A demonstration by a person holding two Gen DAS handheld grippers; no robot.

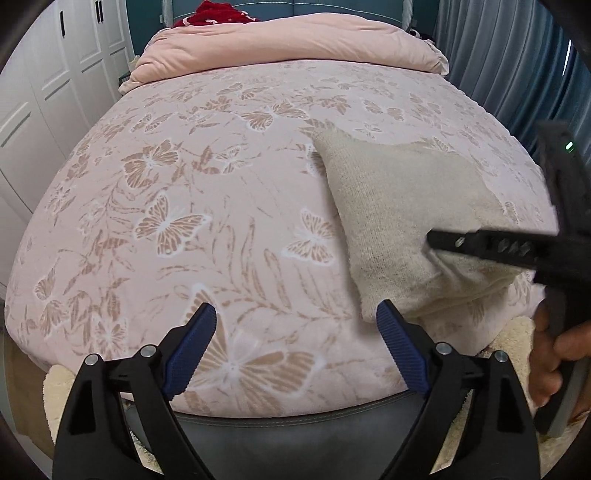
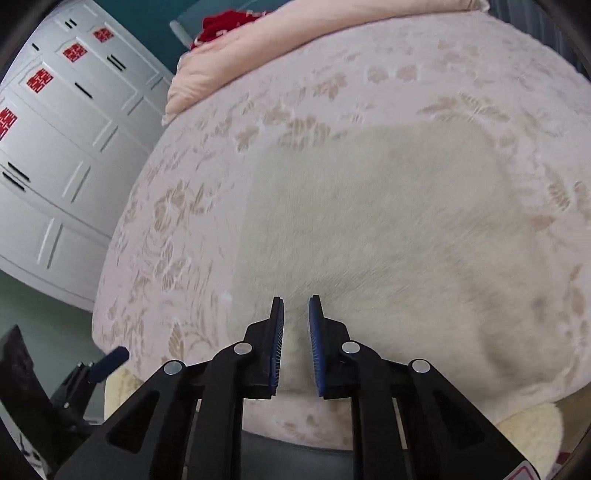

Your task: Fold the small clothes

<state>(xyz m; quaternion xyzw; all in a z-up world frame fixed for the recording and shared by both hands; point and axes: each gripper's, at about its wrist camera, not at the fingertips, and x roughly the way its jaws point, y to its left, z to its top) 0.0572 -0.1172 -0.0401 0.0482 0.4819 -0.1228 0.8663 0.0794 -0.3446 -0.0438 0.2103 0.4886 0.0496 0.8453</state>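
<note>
A small beige knitted garment (image 1: 402,221) lies near the front right corner of the bed; it fills the middle of the right wrist view (image 2: 388,229). My left gripper (image 1: 297,332) is open and empty over the bedspread, its right pad just at the garment's near left corner. My right gripper (image 2: 296,325) is nearly shut, with a fold of the garment's near edge between its pads. It also shows in the left wrist view (image 1: 443,243), gripping the cloth's right part and lifting it slightly.
The bed (image 1: 184,184) has a pink butterfly bedspread, with a folded pink quilt (image 1: 288,40) and a red item (image 1: 218,13) at the head. White wardrobes (image 1: 48,92) stand left, blue curtains (image 1: 517,55) right. A cream rug (image 1: 517,339) lies below.
</note>
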